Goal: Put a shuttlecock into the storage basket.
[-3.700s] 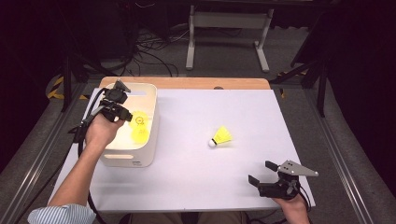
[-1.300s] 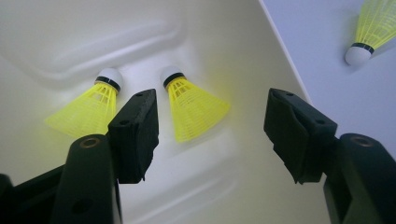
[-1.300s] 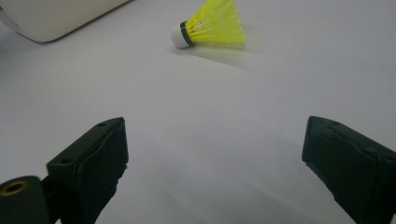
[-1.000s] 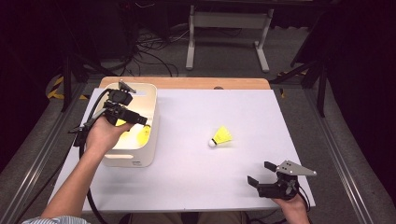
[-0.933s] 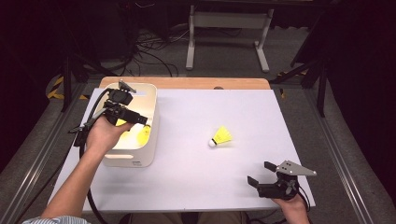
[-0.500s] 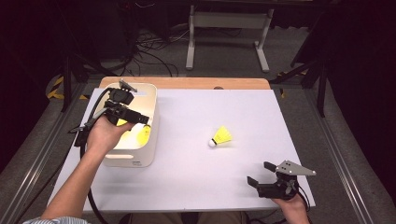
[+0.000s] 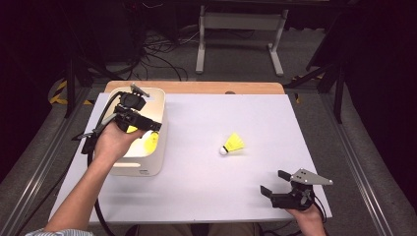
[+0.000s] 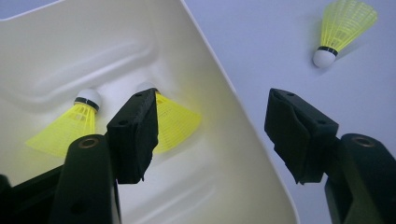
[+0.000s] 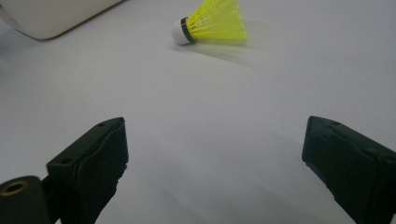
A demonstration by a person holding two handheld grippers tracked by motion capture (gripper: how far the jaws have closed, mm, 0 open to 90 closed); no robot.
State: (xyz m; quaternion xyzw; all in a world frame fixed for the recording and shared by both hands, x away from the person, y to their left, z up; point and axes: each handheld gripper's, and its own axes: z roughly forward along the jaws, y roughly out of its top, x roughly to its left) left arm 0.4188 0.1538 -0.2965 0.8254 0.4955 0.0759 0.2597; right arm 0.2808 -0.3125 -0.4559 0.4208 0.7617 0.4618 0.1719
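High view: the left gripper (image 7: 147, 125) hangs over the cream plastic bin (image 7: 158, 147) at the counter's (image 7: 196, 196) left side, and compared with a few seconds ago it has swung from pointing down into the bin to pointing toward the bin's right wall. Its jaws stand spread with nothing between them. The left gripper view puts one jaw over the bin's inside and the other beyond the rim (image 8: 243, 102), above the bare counter. Two yellow plastic shuttlecocks with white cork tips (image 8: 70, 123) lie inside on the bin floor, side by side, one partly hidden behind a jaw (image 8: 175, 123). That suggests the last drop is finished and the hand is turning toward the next piece.

A third yellow shuttlecock (image 7: 233, 144) lies on its side on the counter's middle, well apart from both grippers. The right gripper (image 7: 276, 183) rests at the counter's near right corner, jaws spread and empty, in the same place as before; its own view has that shuttlecock (image 9: 212, 21) ahead, beyond the jaws.
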